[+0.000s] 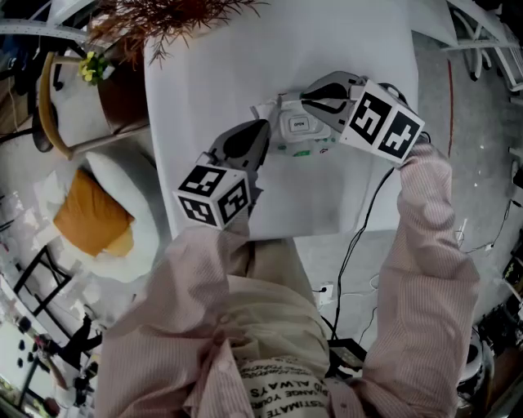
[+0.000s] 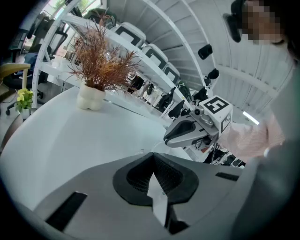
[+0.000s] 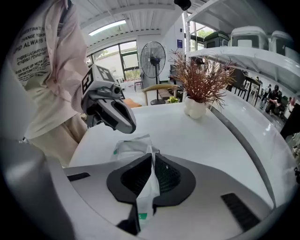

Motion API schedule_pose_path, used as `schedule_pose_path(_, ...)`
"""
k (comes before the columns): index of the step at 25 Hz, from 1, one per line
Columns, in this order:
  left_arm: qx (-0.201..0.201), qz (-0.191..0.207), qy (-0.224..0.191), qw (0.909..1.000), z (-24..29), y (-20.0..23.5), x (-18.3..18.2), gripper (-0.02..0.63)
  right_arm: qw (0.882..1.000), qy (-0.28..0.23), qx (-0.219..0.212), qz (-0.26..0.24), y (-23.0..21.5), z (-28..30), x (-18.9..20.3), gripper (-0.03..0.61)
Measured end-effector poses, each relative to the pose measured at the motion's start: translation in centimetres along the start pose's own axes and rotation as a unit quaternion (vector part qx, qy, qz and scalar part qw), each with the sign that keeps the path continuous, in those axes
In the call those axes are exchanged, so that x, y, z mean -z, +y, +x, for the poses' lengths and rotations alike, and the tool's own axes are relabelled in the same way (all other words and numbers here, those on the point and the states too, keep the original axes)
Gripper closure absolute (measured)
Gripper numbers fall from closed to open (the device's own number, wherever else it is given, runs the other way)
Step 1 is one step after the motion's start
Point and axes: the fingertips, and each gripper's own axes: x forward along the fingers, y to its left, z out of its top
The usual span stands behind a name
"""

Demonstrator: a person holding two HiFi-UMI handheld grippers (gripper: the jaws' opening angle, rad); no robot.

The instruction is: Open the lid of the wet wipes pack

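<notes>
The wet wipes pack (image 1: 298, 131) lies on the white table (image 1: 221, 82), its white lid (image 1: 296, 124) facing up and closed. My left gripper (image 1: 260, 137) holds the pack's left end; in the left gripper view its jaws (image 2: 153, 177) pinch a thin white flap of the film (image 2: 158, 199). My right gripper (image 1: 310, 100) is at the pack's far right end. In the right gripper view its jaws (image 3: 152, 171) are shut on a fold of the film with green print (image 3: 143, 206), and the rest of the pack (image 3: 131, 145) shows beyond them.
A white vase with dried reddish branches (image 1: 163, 20) (image 2: 91, 97) (image 3: 195, 108) stands at the table's far end. A chair with an orange cushion (image 1: 90, 216) is left of the table. A black cable (image 1: 359, 220) runs along the floor on the right.
</notes>
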Motion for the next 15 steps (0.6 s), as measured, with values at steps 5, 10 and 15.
schedule_pose_path(5,0.001,-0.001,0.002,1.0000,0.2,0.1,0.1,0.617,1.000,-0.012,0.016,0.014,-1.4,0.4,0.0,0.558)
schedule_pose_path(10,0.001,-0.002,0.004,1.0000,0.2,0.2,0.3,0.617,0.999,-0.016,0.030,0.026,-2.4,1.3,0.1,0.558)
schedule_pose_path(15,0.000,-0.005,0.006,1.0000,0.2,0.2,0.6,0.617,0.998,-0.026,0.047,0.040,-3.1,1.8,0.3,0.554)
